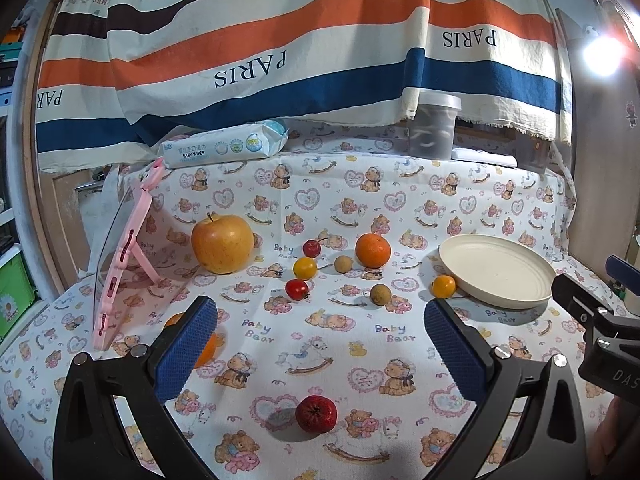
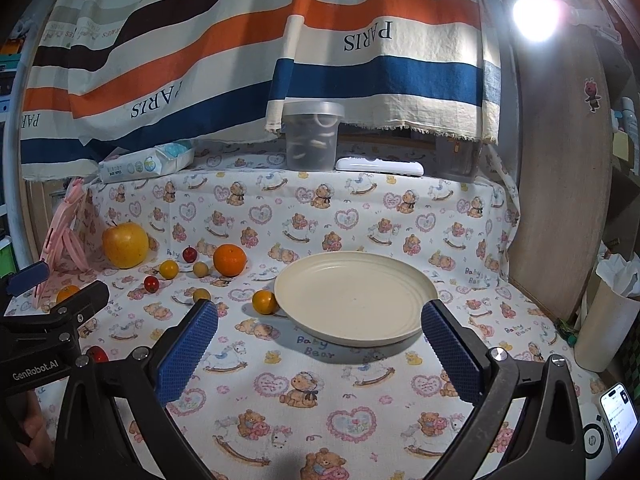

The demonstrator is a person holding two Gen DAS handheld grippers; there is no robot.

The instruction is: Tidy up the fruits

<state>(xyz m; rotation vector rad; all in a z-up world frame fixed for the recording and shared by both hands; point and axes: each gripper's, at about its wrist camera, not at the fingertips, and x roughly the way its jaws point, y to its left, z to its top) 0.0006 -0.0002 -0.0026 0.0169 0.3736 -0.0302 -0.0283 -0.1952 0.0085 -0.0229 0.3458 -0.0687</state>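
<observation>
Evidently nothing is gathered yet: the plate [image 2: 356, 300] at frame centre in the right view is bare, fruits scattered on the tabletop. Both the left gripper [image 1: 320, 354] and the right gripper [image 2: 320, 354] hover, jaws wide and empty. Likely next: closing on the red fruit [image 1: 316, 414], low centre.

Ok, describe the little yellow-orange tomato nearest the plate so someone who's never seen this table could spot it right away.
Find the cream plate on the teddy-bear tablecloth. At its left rim, next to the edge, sits one small round yellow-orange tomato. Unlike the other yellow tomato farther left among the red ones, or the dull brown fruit nearby, it sits alone beside the plate and is glossy.
</observation>
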